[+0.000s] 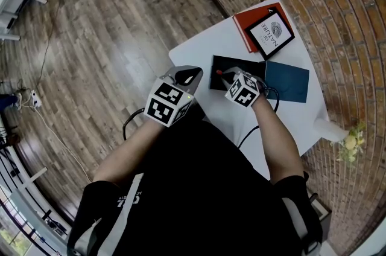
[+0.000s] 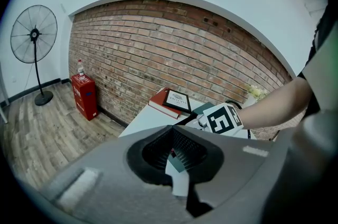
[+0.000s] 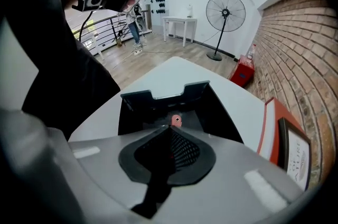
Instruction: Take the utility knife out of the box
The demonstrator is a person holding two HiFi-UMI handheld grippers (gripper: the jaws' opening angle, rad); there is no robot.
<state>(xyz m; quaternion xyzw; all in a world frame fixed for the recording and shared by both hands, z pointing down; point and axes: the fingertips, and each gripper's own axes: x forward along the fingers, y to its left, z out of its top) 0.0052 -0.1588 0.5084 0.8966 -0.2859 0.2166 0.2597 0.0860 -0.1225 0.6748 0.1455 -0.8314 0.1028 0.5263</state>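
– Black cloth comes first: my shirt (image 1: 199, 188) fills the bottom of the head view, and both forearms reach up out of it.
– And the tools on the ends of them?
– My left gripper (image 1: 189, 76) hovers at the left edge of the white table (image 1: 205, 46), left of centre. Its jaws stand slightly apart and hold nothing. In the left gripper view a sliver of table shows through the gap.
– The other one?
– My right gripper (image 1: 229, 75) sits at centre frame, tipped steeply down into the black box (image 1: 229, 63), which lies open on the table. Those jaws are clenched on the utility knife (image 3: 176, 121). In the right gripper view a thin red streak runs between the pads, and the knife's salmon-red end, with a small hole in it, pokes out just past the tips.
– So where is the knife, exactly?
– Inside the box, low in its dark interior, with the box's notched far wall rising behind it.
– What lies beyond?
– A teal lid (image 1: 287, 81) lies flat just right of the box. Toward the upper right a red book (image 1: 253, 12) rests near the table's far corner, with a black-framed card (image 1: 270, 32) on top of it. Past the table runs the brick wall (image 1: 338, 7). In the left gripper view a red cabinet (image 2: 84, 95) stands against that wall at left. A standing fan (image 2: 34, 35) is farther left on the wooden floor (image 2: 37, 133).
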